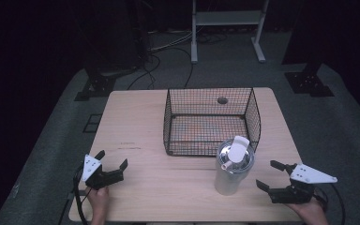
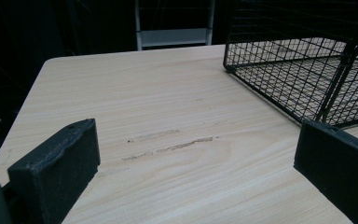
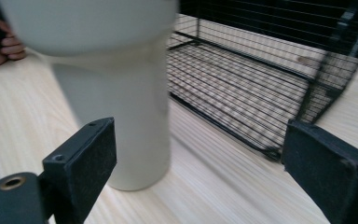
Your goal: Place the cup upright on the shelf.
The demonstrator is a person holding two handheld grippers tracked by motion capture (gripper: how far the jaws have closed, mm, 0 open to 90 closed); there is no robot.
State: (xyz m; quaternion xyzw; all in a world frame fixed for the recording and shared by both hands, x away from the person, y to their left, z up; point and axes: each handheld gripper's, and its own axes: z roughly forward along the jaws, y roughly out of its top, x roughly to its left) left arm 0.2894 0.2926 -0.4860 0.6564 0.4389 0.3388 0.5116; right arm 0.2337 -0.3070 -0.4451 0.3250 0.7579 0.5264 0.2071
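A pale tumbler (image 1: 231,171) with a shiny lid and a white flip spout stands upright on the wooden table (image 1: 140,122), just in front of a black wire basket (image 1: 212,121). My right gripper (image 1: 268,175) is open at the front right, its jaws pointing left toward the tumbler and a short gap away. In the right gripper view the tumbler (image 3: 121,93) fills the upper left ahead of the spread jaws, with the basket (image 3: 261,93) behind it. My left gripper (image 1: 113,159) is open at the front left with nothing between its jaws. The left gripper view has the basket (image 2: 307,70) at the upper right.
The basket holds nothing and a round hole (image 1: 222,100) in the tabletop shows through its far side. Black stands (image 1: 308,79) and a white frame (image 1: 227,28) with cables stand on the floor behind the table. A hand (image 3: 0,39) is at the right gripper view's left edge.
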